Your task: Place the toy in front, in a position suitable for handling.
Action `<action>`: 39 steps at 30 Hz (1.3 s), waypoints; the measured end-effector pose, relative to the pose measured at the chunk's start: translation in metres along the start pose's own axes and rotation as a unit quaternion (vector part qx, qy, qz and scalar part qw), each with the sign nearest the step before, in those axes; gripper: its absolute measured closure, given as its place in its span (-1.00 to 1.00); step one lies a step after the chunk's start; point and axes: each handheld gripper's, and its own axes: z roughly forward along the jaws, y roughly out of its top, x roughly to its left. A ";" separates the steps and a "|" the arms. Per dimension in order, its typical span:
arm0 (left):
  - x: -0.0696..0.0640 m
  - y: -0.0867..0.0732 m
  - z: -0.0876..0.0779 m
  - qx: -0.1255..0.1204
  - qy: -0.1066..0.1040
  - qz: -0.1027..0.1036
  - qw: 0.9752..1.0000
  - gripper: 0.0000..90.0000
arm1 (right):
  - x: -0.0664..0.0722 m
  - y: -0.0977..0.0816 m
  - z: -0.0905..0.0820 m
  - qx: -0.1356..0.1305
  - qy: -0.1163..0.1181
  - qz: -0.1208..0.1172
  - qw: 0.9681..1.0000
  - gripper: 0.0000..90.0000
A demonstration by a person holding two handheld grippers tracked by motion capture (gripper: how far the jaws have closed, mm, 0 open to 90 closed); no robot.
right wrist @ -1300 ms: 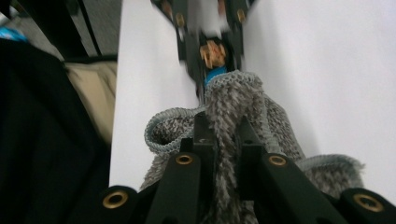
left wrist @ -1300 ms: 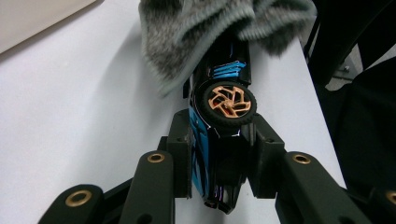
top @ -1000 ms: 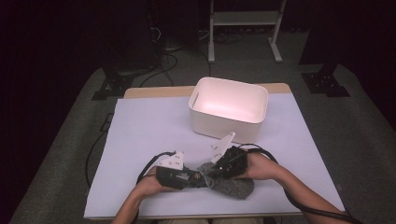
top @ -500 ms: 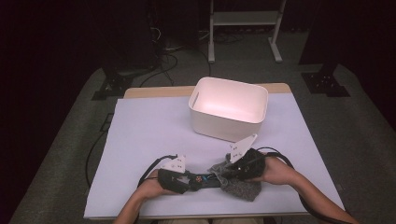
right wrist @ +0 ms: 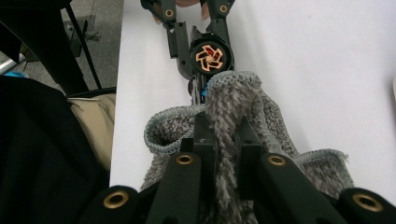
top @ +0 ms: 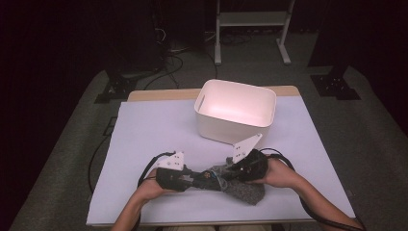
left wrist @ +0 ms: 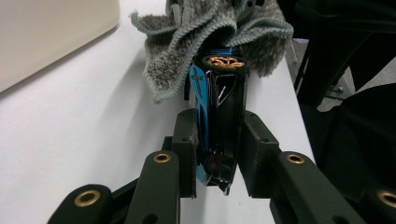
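One orange-copper fan hub (right wrist: 209, 58) on toy car (left wrist: 219, 116)

Far end of the toy car (left wrist: 219, 116) under the grey cloth (left wrist: 219, 32)

Table (top: 144, 139): wooden, under a white sheet that leaves its far edge bare.
Bin (top: 235, 111): white, open, right of centre towards the far edge.
Cloth (top: 243, 188): grey, rumpled, at the near edge.

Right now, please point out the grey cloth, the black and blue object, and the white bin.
grey cloth (right wrist: 229, 100): right gripper view, its bunched fold.
black and blue object (left wrist: 219, 116): left gripper view, its dark side.
white bin (top: 231, 130): high view, its front wall.
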 end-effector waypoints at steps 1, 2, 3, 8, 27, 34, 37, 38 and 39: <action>-0.002 0.001 0.000 0.001 -0.001 0.005 1.000 0.57 | 0.001 0.001 0.001 0.004 -0.001 -0.006 1.000 0.83; -0.001 0.002 0.000 -0.001 0.000 0.004 1.000 0.57 | 0.002 0.002 0.001 0.007 0.001 -0.006 1.000 0.83; -0.001 0.003 0.001 -0.010 0.000 0.001 1.000 0.57 | 0.003 0.002 0.000 0.009 -0.002 -0.009 1.000 0.83; 0.001 0.016 0.007 -0.031 -0.016 0.007 0.999 0.56 | 0.003 -0.012 -0.015 0.010 -0.014 0.001 1.000 0.84; 0.000 0.066 0.019 -0.084 -0.033 0.023 0.996 0.60 | -0.001 -0.055 -0.040 -0.065 -0.016 0.070 0.995 0.84; 0.002 0.054 0.017 -0.088 -0.026 0.016 0.996 0.56 | 0.000 -0.039 -0.031 -0.049 -0.017 0.045 0.998 0.84; 0.000 0.055 0.022 -0.077 -0.027 0.024 0.996 0.52 | 0.002 -0.040 -0.031 -0.031 -0.023 0.037 0.999 0.84; 0.000 0.056 0.023 -0.078 -0.026 0.023 0.996 0.52 | 0.003 -0.041 -0.032 -0.032 -0.022 0.037 0.999 0.84; 0.000 0.057 0.024 -0.078 -0.025 0.024 0.996 0.51 | 0.003 -0.044 -0.033 -0.028 -0.025 0.037 0.999 0.84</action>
